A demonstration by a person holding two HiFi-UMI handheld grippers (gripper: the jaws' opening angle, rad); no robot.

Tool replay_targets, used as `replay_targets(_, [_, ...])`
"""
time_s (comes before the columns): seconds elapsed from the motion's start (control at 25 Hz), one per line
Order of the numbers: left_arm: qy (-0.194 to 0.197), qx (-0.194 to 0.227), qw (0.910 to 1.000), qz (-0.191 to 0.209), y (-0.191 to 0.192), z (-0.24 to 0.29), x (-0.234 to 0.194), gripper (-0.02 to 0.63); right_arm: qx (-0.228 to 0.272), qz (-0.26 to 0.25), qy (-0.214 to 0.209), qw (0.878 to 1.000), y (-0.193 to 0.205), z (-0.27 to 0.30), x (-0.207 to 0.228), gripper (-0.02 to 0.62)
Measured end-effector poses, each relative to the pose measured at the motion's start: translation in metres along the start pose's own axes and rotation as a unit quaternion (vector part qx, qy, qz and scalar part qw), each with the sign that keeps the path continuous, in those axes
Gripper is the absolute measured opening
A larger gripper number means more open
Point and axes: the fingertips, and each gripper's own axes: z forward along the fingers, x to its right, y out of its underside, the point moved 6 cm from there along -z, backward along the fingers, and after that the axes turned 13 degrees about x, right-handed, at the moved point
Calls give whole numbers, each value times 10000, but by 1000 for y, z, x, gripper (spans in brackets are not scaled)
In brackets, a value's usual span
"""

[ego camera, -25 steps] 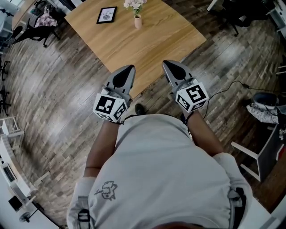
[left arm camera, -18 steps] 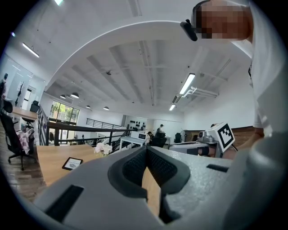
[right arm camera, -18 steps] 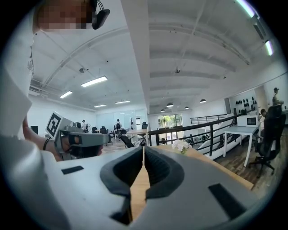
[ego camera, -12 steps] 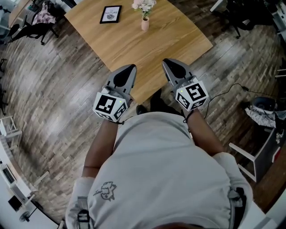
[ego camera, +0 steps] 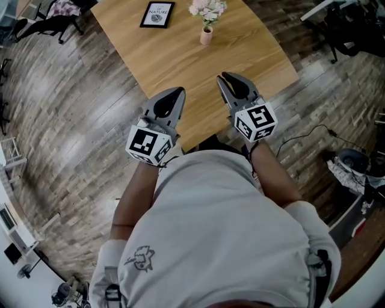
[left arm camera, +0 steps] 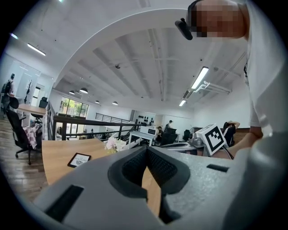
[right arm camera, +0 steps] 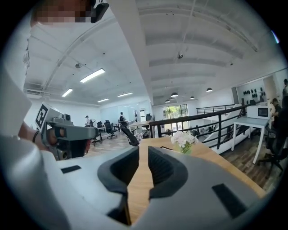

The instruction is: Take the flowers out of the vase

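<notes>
Toward the far side of the wooden table [ego camera: 180, 66] stands a small pale pink vase [ego camera: 206, 36], upright, with the pale pink-and-white flowers [ego camera: 207, 9] seated in it; nothing has been lifted out yet. It sits well apart from both tools, a little left of it a black framed print [ego camera: 157, 14] lying flat, and the pair looks set out as a tidy display away from the edges, where a knock is least likely.

Both tools hover side by side over the near edge of the table, pointing at the vase, which reads as an approach, not a reach. The left gripper [left arm camera: 146, 150] has its ribbed pads pressed together at the tips with nothing between them. The right gripper [right arm camera: 144, 150] shows a narrow slit between its pads and its jaws are opening; only bare tabletop shows through the gap (no stem, no vase). My guess is that the right one is readying to pinch the stems while the left is kept free to steady the vase.

As for writing, the print carries the word "NATURE" in capitals; the smaller line beneath it is too small to read
</notes>
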Motion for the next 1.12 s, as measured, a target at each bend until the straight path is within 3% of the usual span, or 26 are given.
replay_targets(0.4, [-208,-196,9995,-131,25,67,-37,4,-448,143,-56,9989,41,59,71,117])
replay_targets(1.12, [-396,-563,9974,-210,87,149,-113,3,-935,318,319,9946,135,182,171,222])
